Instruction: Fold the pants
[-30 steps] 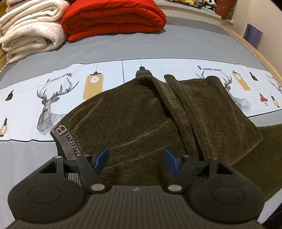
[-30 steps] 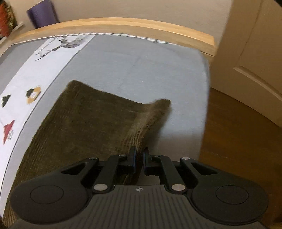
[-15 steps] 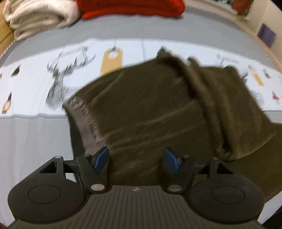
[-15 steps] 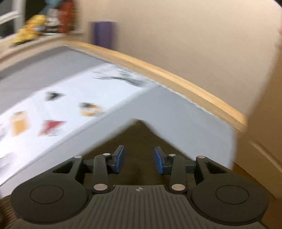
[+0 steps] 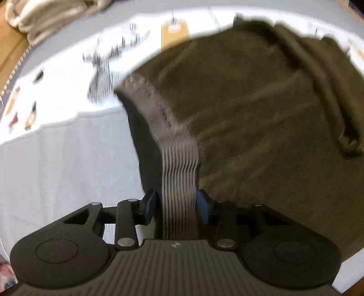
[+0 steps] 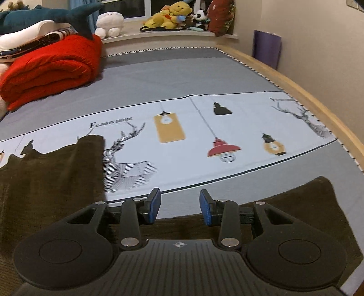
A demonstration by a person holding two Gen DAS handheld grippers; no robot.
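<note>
Dark olive corduroy pants point(image 5: 261, 113) lie partly folded on the bed. Their grey ribbed waistband point(image 5: 175, 159) runs straight into my left gripper point(image 5: 178, 206), whose blue pads sit against both sides of the band, shut on it. The left wrist view is motion-blurred. In the right wrist view my right gripper point(image 6: 180, 208) is open and empty above the near edge of a pant leg point(image 6: 307, 205). More of the pants point(image 6: 50, 177) lies at the left.
The bed has a grey and white sheet point(image 6: 182, 75) with deer and lamp prints. A folded red blanket point(image 6: 50, 68) and a white blanket point(image 5: 45, 16) lie at the far end. The wooden bed edge point(image 6: 318, 102) runs along the right.
My left gripper moved to the waistband and closed on it. My right gripper let go of the pant leg, opened and swung round to face across the bed.
</note>
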